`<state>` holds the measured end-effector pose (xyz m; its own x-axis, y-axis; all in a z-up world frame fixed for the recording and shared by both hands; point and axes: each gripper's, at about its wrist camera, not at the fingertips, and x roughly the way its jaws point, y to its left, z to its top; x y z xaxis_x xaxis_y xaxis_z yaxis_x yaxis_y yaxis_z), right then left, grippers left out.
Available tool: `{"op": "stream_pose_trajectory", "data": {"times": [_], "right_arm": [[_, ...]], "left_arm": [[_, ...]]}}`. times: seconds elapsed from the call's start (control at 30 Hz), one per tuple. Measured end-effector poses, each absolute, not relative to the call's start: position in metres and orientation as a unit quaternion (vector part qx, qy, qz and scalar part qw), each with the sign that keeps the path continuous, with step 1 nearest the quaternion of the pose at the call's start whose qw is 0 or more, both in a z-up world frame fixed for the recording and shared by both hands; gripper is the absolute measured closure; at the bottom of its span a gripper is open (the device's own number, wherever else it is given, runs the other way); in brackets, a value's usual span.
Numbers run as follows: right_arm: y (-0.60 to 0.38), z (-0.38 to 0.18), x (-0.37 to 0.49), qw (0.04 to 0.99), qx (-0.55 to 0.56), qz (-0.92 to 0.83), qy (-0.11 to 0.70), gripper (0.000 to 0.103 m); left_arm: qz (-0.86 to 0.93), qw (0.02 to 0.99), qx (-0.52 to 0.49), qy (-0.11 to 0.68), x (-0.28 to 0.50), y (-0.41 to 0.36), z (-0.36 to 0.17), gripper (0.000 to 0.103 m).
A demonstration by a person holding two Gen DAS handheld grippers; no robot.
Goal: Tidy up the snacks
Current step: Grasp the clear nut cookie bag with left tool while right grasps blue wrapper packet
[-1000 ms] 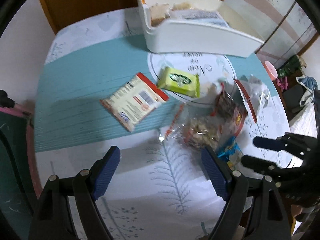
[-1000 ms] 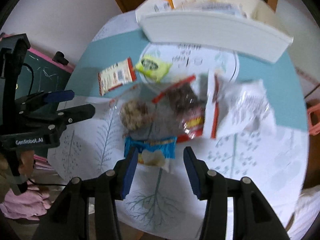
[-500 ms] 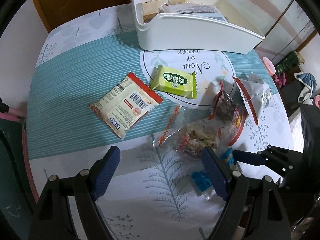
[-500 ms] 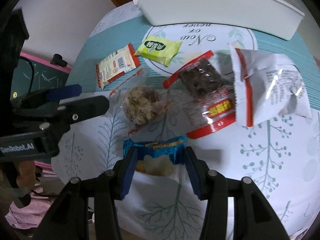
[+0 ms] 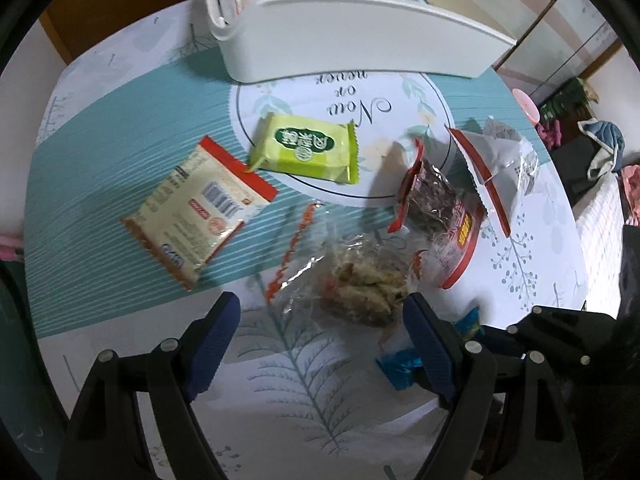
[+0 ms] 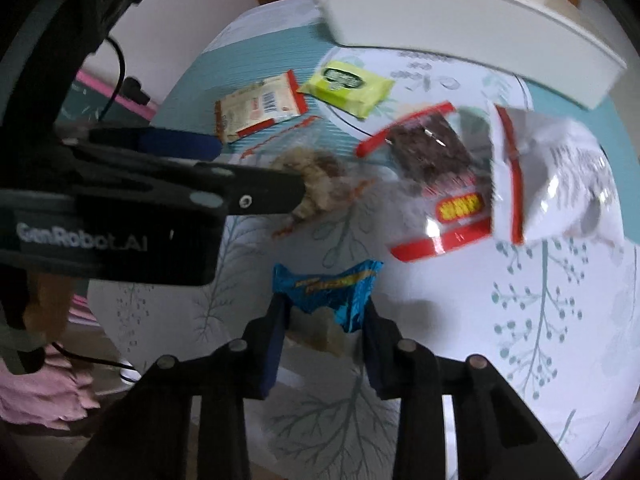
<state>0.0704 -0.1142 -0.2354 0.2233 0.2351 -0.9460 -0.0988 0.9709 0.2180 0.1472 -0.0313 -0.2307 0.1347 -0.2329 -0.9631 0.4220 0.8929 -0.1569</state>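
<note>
Snack packets lie on a round table: a beige packet with red ends (image 5: pixel 200 212), a green packet (image 5: pixel 306 148), a clear bag of pale clusters (image 5: pixel 360 280), a dark snack bag with red trim (image 5: pixel 438 212) and a white bag with a red strip (image 5: pixel 500 160). My left gripper (image 5: pixel 320 324) is open, its fingers either side of the clear bag's near end. My right gripper (image 6: pixel 324 312) is shut on a blue packet (image 6: pixel 332 284), which looks held just above the table. The white bin (image 5: pixel 352 44) with packets inside stands at the far edge.
The table has a teal striped band and a white leaf-print cloth (image 5: pixel 304 364). The left gripper's body (image 6: pixel 120 200) fills the left of the right wrist view. A pink object (image 5: pixel 526 106) and clothes lie beyond the table's right edge.
My right gripper has closed on the blue packet and raised it slightly. My left gripper has moved forward toward the clear bag. The bin and packets look nearer in both views.
</note>
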Motion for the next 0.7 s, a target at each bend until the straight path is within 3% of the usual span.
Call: {"op": "stream_pose_trajectory", "data": {"times": [0.43,0.57,0.7], "right_arm": [[-0.149,-0.23,0.059,0.775,0.093,0.075,0.62,0.069],[-0.154,-0.229,0.057,0.777,0.1,0.067,0.617,0.069],[-0.15,-0.231,0.061,0.78,0.106,0.061,0.614,0.07]], "left_arm": [[-0.23,0.735,0.109,0.628,0.155,-0.073,-0.257,0.022],[-0.223,0.745,0.147,0.611,0.15,-0.086,-0.254,0.054],[-0.211,0.749,0.15,0.61,0.148,-0.093,-0.253,0.057]]}}
